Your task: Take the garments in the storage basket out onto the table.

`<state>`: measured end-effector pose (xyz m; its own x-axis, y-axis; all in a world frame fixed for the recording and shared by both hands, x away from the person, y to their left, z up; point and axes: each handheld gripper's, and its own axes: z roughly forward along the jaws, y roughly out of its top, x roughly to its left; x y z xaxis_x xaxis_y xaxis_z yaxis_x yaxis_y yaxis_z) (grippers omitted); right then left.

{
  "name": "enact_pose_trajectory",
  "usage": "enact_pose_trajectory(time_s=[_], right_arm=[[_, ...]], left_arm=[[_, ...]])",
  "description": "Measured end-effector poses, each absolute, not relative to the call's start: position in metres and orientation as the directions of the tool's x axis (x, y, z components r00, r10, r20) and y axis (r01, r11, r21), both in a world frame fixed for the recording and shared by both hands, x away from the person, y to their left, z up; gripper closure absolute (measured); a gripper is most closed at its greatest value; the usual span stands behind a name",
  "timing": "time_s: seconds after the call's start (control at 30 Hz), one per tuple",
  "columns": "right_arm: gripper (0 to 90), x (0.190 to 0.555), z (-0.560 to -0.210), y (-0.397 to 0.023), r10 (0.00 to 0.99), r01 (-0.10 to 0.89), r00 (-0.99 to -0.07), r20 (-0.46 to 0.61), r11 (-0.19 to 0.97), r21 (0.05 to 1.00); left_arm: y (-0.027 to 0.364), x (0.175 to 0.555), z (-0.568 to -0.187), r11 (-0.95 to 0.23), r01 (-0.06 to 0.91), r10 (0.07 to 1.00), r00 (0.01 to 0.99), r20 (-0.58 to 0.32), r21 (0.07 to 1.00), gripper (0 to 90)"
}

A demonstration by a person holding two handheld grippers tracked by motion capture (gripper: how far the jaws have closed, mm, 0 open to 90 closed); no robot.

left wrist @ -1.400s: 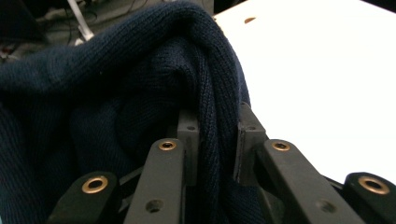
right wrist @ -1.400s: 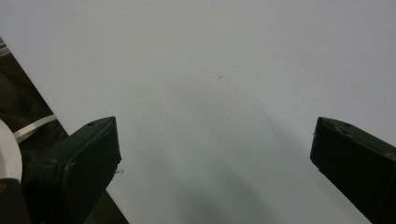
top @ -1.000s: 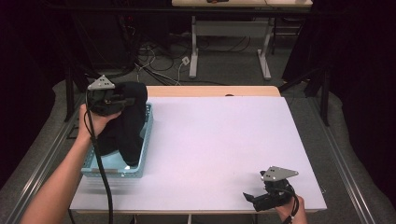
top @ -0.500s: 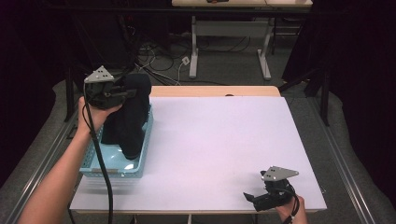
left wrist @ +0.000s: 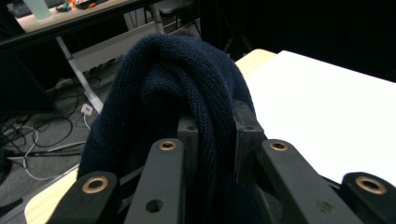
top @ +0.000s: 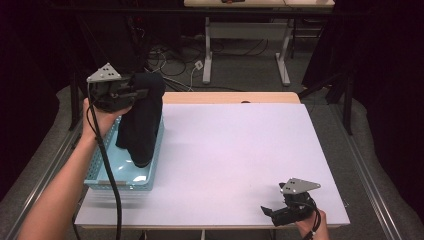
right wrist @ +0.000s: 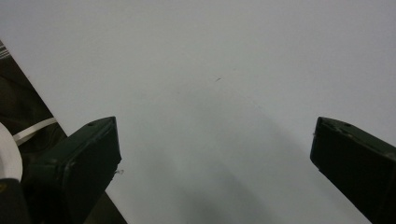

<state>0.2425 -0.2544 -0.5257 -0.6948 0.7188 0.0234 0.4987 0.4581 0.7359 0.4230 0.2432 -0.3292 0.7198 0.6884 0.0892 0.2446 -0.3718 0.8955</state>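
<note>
surface: white table (top: 235,150) | on it: light-blue basket (top: 145,177) at left edge | right gripper (top: 272,214) near front-right corner

We're in a lab or workshop: black curtains (top: 385,75) close off the sides, cables (top: 165,60) sprawl over grey carpet, white-legged desks (top: 245,45) stand behind, and a white-topped table (top: 240,150) sits centre stage.

My left claw (top: 142,92) and right claw (top: 270,212) are black, each topped by a grey three-cornered plate; brass-ringed holes stud the left's arms, and my forearms are bare.
</note>
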Motion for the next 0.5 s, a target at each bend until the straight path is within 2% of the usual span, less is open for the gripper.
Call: enact_pose_trajectory(time_s=[0.5], right_arm=[[1.2, 0.243, -0.526, -0.255, 0.718, 0.484, -0.696, 0.009, 0.461, 0.744]], left_arm=[[0.218, 0.417, -0.300, -0.387, 0.182, 0.649, 0.750, 0.128, 0.904, 77.7]])
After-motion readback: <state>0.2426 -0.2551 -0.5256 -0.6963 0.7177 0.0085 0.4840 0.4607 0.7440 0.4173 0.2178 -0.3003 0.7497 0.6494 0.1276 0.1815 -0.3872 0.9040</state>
